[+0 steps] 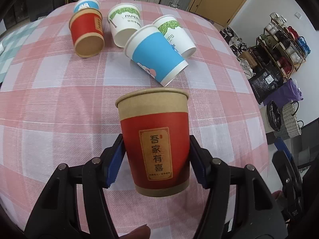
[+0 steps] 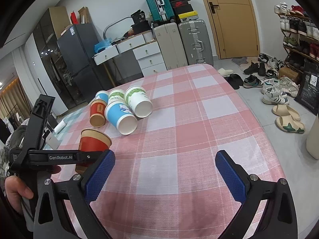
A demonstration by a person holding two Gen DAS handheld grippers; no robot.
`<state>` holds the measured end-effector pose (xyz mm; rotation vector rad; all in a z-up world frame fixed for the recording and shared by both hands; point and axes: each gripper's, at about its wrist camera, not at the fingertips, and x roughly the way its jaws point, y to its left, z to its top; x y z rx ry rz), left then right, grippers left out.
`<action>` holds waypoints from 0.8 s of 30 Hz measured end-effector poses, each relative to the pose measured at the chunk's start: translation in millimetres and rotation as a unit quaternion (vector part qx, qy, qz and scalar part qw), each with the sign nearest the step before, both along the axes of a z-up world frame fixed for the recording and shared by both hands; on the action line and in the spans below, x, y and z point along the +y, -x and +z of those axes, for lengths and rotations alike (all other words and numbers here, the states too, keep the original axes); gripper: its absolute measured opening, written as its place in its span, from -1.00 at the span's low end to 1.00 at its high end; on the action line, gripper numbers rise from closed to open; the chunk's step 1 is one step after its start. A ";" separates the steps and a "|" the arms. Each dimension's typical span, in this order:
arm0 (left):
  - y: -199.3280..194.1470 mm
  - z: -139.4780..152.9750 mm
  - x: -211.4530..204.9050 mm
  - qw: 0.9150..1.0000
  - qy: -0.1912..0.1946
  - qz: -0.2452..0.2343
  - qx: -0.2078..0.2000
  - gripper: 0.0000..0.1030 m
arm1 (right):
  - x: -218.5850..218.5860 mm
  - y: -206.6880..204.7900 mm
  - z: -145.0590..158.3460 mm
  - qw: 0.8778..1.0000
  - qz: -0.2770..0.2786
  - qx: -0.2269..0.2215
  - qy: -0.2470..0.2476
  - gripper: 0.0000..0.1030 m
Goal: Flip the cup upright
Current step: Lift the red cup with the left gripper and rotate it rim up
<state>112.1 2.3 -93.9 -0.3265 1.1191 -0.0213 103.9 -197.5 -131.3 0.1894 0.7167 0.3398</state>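
My left gripper [image 1: 156, 159] is shut on a red and kraft paper cup [image 1: 154, 139] with a Chinese label, held upright with its rim up, just above or on the pink checked tablecloth [image 1: 59, 109]. The same cup [image 2: 93, 143] shows in the right wrist view behind the left gripper's black arm [image 2: 59, 156]. My right gripper [image 2: 164, 171] is open and empty over the cloth. Several cups lie on their sides farther back: a red one [image 1: 86, 31], a blue one [image 1: 157, 55], two green-leaf white ones [image 1: 124, 23] [image 1: 175, 33].
Another blue cup [image 1: 86, 5] sits behind the red one. The table's right edge [image 2: 259, 119] drops to a floor with shoes [image 2: 275, 93] and a shoe rack [image 2: 299, 29]. Suitcases [image 2: 183, 41] and drawers [image 2: 149, 57] stand beyond the far edge.
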 end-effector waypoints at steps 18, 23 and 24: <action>121.1 49.0 41.5 0.998 -0.048 0.013 -0.047 0.15 | 56.1 20.6 12.4 0.999 0.051 0.005 0.010 0.99; 134.4 36.4 42.8 0.999 -0.045 0.009 -0.028 0.15 | 71.1 25.2 9.5 0.998 0.066 0.014 0.018 0.99; 135.5 32.5 42.6 0.999 -0.045 0.010 -0.024 0.15 | 73.0 26.4 9.0 0.997 0.067 0.015 0.019 0.99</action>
